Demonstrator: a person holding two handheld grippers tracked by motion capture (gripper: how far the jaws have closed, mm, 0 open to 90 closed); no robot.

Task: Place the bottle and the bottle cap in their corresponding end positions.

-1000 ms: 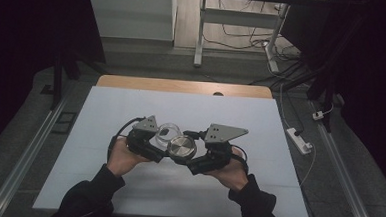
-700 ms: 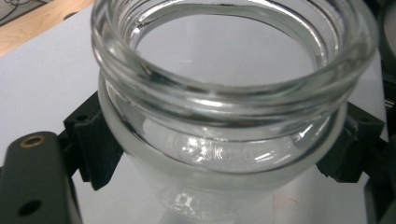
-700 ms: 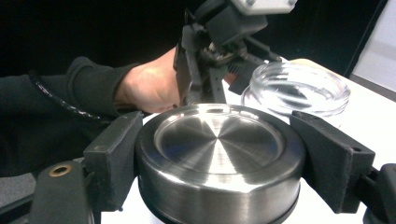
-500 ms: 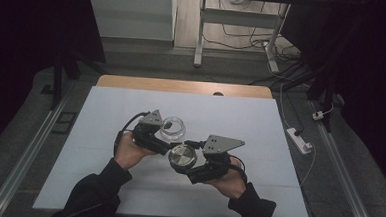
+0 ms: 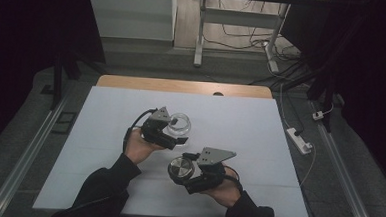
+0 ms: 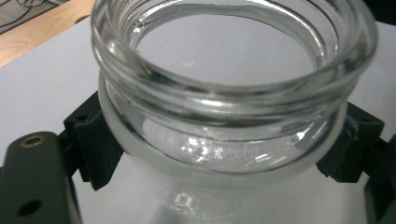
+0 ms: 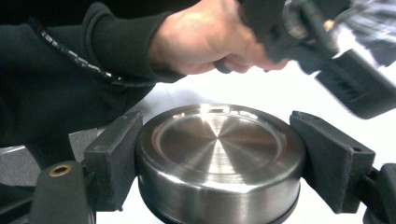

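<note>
1. With the metal lid off the glass jar, each part is carried by its own gripper, so that jar and lid can be handled apart over the white table cover [image 5: 259,137].
2. The left gripper [image 5: 175,135] is clamped on the glass jar [image 5: 178,124]; in the left gripper view the two black jaws press on opposite sides of the body just under the threaded neck, where the shoulder gives them a ledge against slipping.
3. The jar's open mouth [image 6: 233,42] faces the left gripper's camera and appears empty. Whether its base rests on the cover or hangs just above it cannot be told from the high view.
4. The right gripper [image 5: 185,170] is closed on the round brushed-steel lid [image 5: 180,168], the jaws bearing on its rim at two opposite points, flat top [image 7: 219,140] up, which keeps the disc level.
5. In the high view the lid lies nearer the person and to the right of the jar, well apart from it, leaving the mouth unobstructed.
6. In the right gripper view the left hand [image 7: 210,39] shows beyond the lid, blurred, so its gripper's details are uncertain there.
7. Judged from this layout, the step in hand is setting the lid aside or down on the cover.
</note>
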